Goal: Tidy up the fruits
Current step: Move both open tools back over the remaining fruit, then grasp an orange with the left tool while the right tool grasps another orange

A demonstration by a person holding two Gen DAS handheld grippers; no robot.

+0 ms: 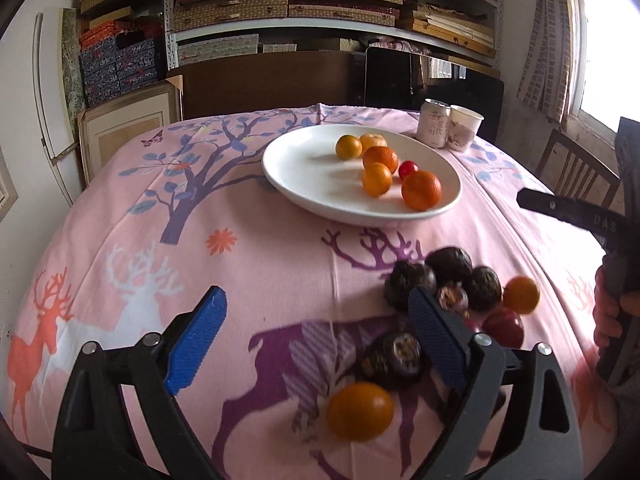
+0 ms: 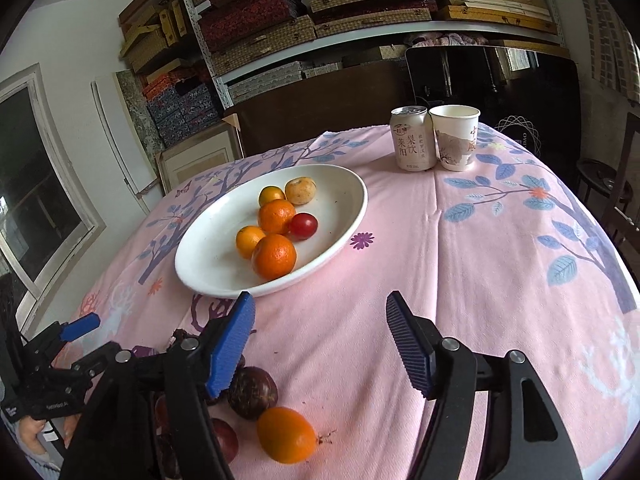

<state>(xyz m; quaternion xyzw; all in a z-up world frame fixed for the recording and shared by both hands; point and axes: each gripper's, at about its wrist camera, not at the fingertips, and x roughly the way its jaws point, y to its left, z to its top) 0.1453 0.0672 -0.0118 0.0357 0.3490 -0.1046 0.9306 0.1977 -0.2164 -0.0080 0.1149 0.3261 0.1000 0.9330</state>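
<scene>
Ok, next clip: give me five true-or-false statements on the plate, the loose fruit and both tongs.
1. The plate holds six fruits. True.
2. The red fruit on the plate lies apart from all the oranges. False: it touches an orange.
3. The left tongs are clamped on a dark fruit. False: they stand open, with nothing pressed between the pads.
4. The can and cup stand side by side beyond the plate. True.
5. The right tongs hold an orange. False: they are open and empty; a loose orange lies on the cloth below them.
</scene>
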